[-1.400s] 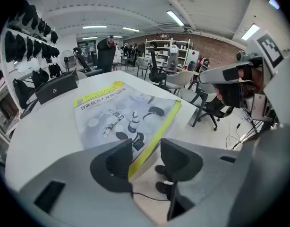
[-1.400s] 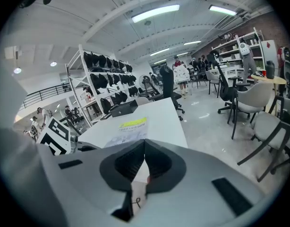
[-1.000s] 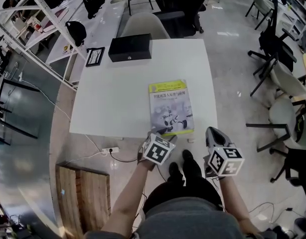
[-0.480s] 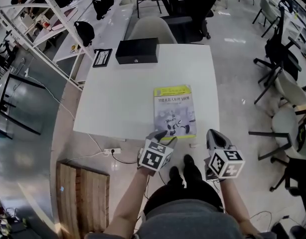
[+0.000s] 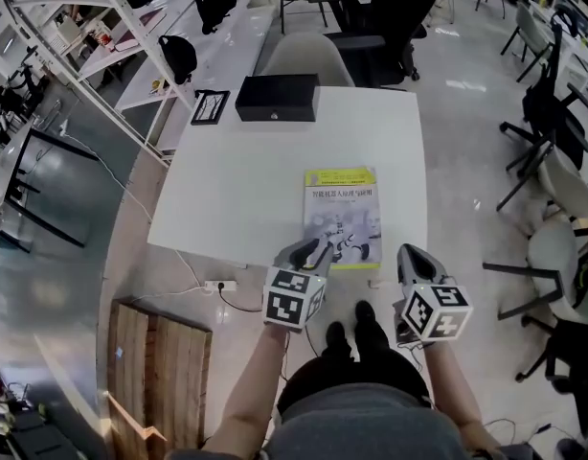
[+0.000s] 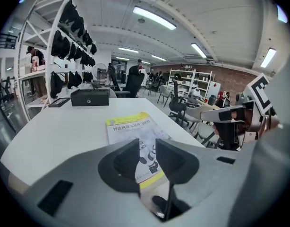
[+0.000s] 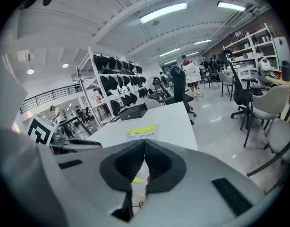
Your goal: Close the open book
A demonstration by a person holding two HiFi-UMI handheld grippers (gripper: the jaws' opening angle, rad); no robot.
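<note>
The book (image 5: 342,217) is found shut, cover up, at the table's (image 5: 237,190) near edge; the left tongs (image 5: 311,253), just narrowed yet parted on nothing, and the right tongs (image 5: 411,257), pressed together, are judged to need only withdrawal.

Book (image 5: 342,217) closed on the white table (image 5: 246,190).
Cover up near the front edge; black box (image 5: 277,98) at the far edge.

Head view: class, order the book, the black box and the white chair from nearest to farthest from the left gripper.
1. The book, at the table's near edge, just ahead of the left gripper.
2. The black box, at the table's far edge.
3. The white chair, beyond the table.
The gripper's jaws have just been closing, nothing between them.
</note>
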